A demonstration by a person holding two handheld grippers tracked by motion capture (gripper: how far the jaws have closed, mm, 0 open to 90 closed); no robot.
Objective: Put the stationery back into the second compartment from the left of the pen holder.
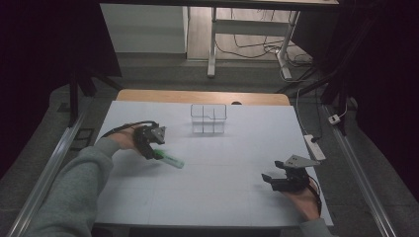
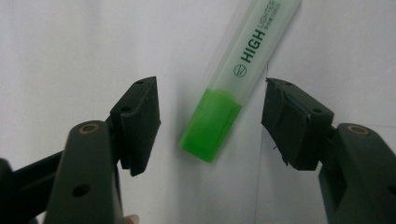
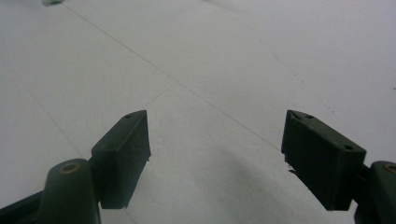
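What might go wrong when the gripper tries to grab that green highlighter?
The highlighter lies slanted between the left gripper's open jaws, not yet touched, so one jaw may hit first and spin it away. The jaws line up with its green cap end, so an off-centre grip could let the long body droop or slip on the smooth table.

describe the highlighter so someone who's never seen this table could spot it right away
On the white table, look left of centre, in front of the clear rack. The highlighter lies flat between the open jaws of the left gripper. Its bright green cap is the sole colour there.
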